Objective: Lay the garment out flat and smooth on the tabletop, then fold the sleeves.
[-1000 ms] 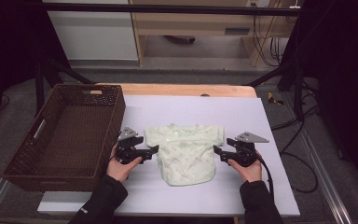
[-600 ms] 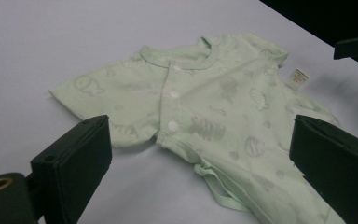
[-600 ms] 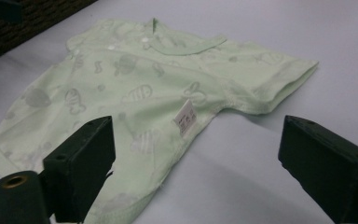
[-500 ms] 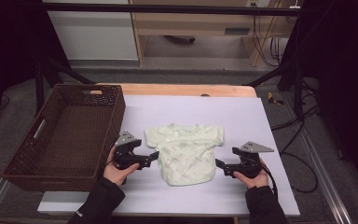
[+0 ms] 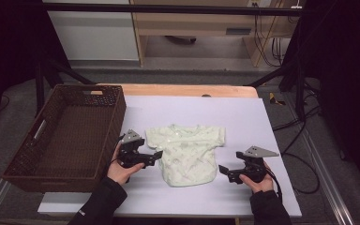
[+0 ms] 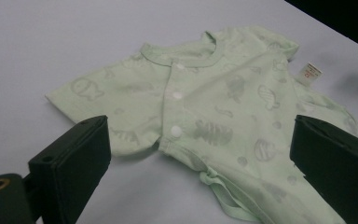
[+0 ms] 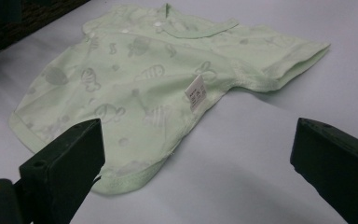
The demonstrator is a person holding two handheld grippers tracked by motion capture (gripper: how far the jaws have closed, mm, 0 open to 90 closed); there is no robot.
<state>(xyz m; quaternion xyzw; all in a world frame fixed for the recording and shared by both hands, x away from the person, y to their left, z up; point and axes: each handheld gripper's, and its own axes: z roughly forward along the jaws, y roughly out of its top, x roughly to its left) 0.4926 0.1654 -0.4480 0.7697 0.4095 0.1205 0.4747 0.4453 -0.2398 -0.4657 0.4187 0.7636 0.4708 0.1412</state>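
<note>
A pale green baby shirt [image 5: 187,152] with a fish print lies flat on the lilac tabletop [image 5: 197,112], neck toward the far side. My left gripper [image 5: 157,155] sits at the shirt's left edge, level with the sleeve. Its jaws have just been opening and stand wide open in the left gripper view [image 6: 200,140], with the shirt [image 6: 223,107] ahead of them and untouched. My right gripper [image 5: 222,169] rests off the shirt's lower right corner. Its jaws have also just been opening and are open [image 7: 200,135], with bare table between them and the shirt [image 7: 144,70] farther ahead.
A brown wicker basket [image 5: 117,117] stands at the left, close to my left hand, with nothing in it. A wooden strip [image 5: 183,90] runs along the table's far edge. A white label [image 7: 196,93] sticks out of the shirt's side seam.
Both grippers have let go of the shirt's sides and their jaws have spread. My right gripper has drawn back to the right and toward the near edge. The shirt has settled flat.
</note>
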